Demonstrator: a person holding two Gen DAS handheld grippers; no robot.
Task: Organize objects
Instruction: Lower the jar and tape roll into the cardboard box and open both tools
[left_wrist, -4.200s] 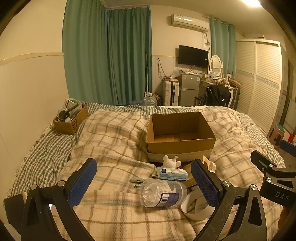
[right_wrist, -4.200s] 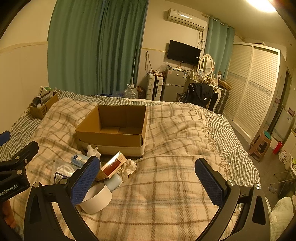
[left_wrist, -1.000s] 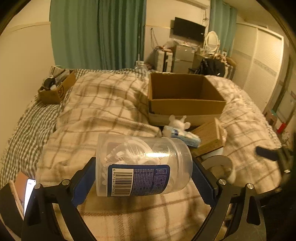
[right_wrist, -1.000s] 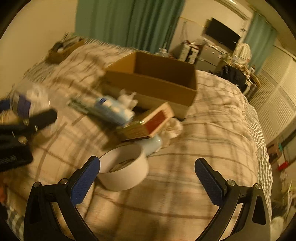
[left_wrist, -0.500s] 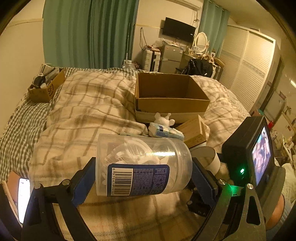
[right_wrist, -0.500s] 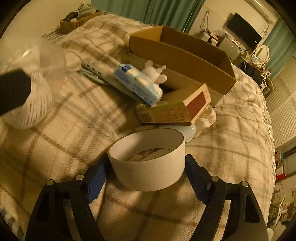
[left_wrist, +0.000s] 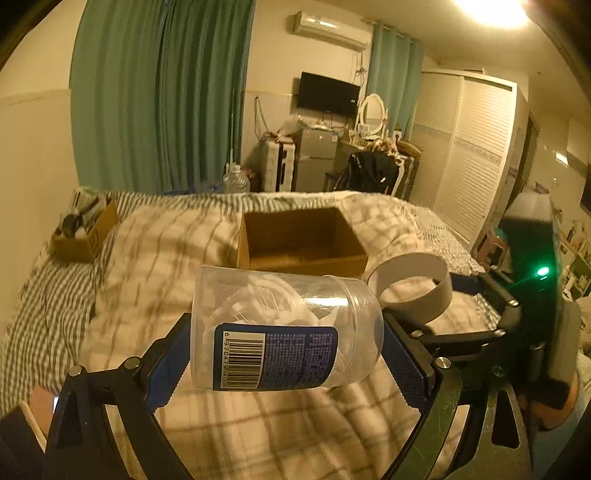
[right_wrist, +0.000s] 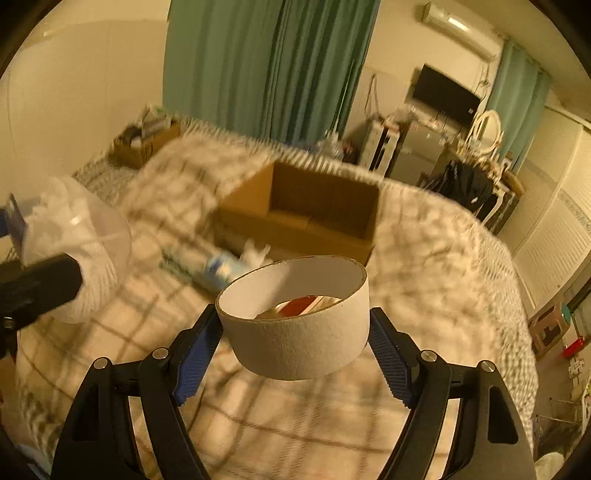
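Observation:
My left gripper (left_wrist: 284, 354) is shut on a clear plastic jar (left_wrist: 284, 328) with a blue barcode label, held sideways above the bed. My right gripper (right_wrist: 295, 343) is shut on a white cardboard ring (right_wrist: 295, 321), lifted off the blanket; the ring also shows in the left wrist view (left_wrist: 410, 284), and the jar in the right wrist view (right_wrist: 77, 251). An open, empty cardboard box (left_wrist: 299, 240) sits on the plaid blanket ahead of both grippers, also seen in the right wrist view (right_wrist: 306, 206).
A blue-white packet (right_wrist: 218, 273), a white figure (right_wrist: 255, 254) and a red-sided box (right_wrist: 303, 304) lie in front of the box. A small box of clutter (left_wrist: 83, 232) sits at the bed's far left. Wardrobe and desk stand beyond.
Both grippers have risen from the blanket, the right one lifting the ring, the left one carrying the jar higher. Both views now tilt up toward the box.

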